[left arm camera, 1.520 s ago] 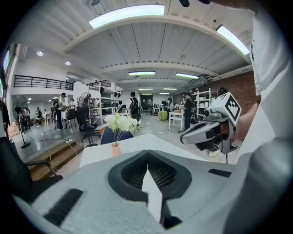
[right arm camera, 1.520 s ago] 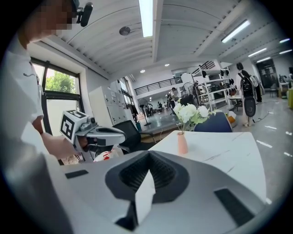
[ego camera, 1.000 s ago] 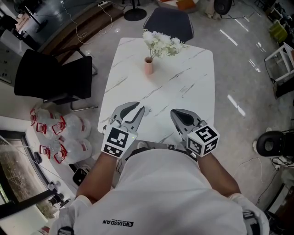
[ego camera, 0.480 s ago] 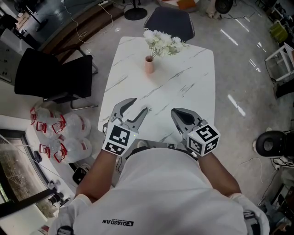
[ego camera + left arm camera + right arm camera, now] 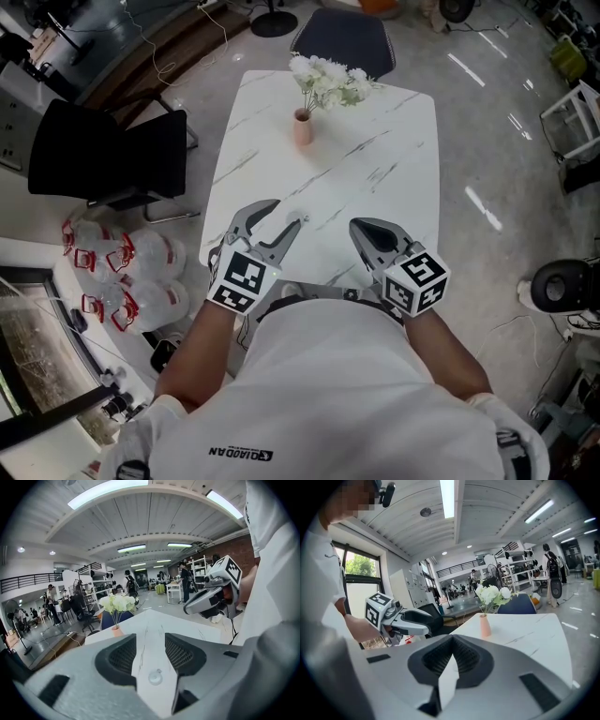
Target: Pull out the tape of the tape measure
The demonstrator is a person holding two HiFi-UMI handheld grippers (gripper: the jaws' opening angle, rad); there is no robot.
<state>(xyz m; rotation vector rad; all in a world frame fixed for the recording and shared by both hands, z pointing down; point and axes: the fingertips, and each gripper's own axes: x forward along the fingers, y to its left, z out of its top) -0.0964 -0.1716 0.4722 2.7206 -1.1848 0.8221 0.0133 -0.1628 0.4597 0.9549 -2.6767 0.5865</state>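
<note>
White marble-patterned table (image 5: 394,159) with rounded corners, filling the middle of the head view, on a glossy grey floor. At its near end, a person in a white shirt (image 5: 328,394), with a gripper in each hand.

Beside the table's left edge, a black chair (image 5: 103,159). Pushed up to the far end, another dark chair (image 5: 342,37).

On the floor at the left, near the person, a cluster of clear plastic jugs (image 5: 131,272) with red handles, contents not discernible.

Over the table's near left part, the left gripper (image 5: 284,214), jaws just opened and standing wide apart, pads touching nothing. Close beside it, over the near right part, the right gripper (image 5: 360,226), jaws closed together with nothing between them.

Toward the far end of the table, a slim pink vase (image 5: 302,127), upright, holding a bunch of white flowers (image 5: 328,82) on green stems.

Smallest of all, in the left gripper view, a round pale disc (image 5: 155,677) lying on the tabletop in the gap between the left jaws, clear of both pads. Too small to tell whether this is the tape measure.
</note>
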